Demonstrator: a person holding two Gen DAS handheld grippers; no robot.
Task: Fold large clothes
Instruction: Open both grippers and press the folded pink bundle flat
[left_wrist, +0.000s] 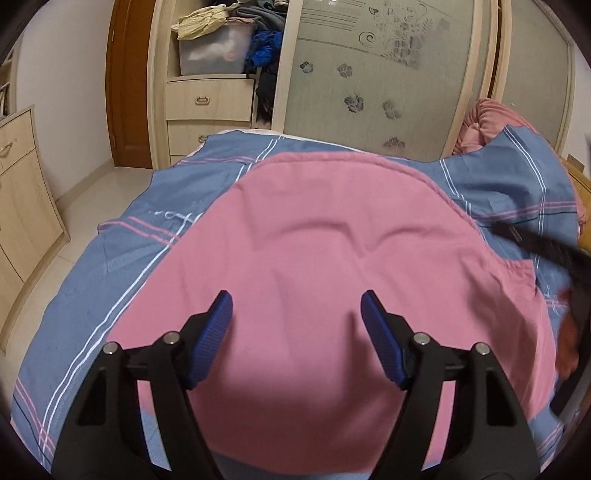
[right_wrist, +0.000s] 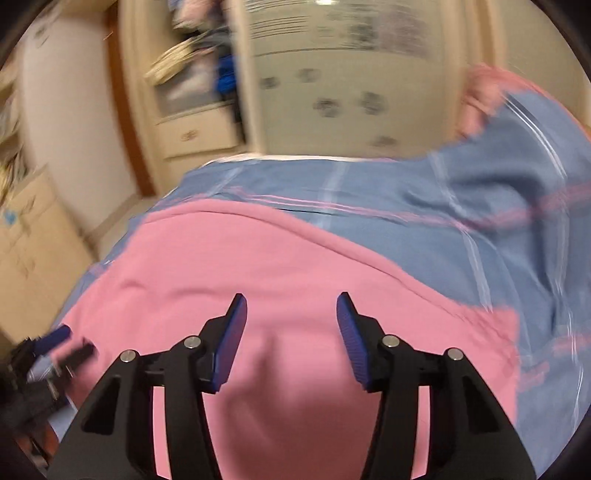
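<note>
Two hand-held grippers are held above a bed, both pointed down at a pink garment (left_wrist: 332, 258) spread flat on the blue checked bedcover (left_wrist: 110, 258). The left hand-held gripper (left_wrist: 297, 306) is seen released, nothing between its pads; the right hand-held gripper (right_wrist: 291, 306) is likewise released and empty. The garment lies directly ahead of and beneath both, its long axis judged to run across them. It looks smooth, with faint creases and a curved far edge.
</note>
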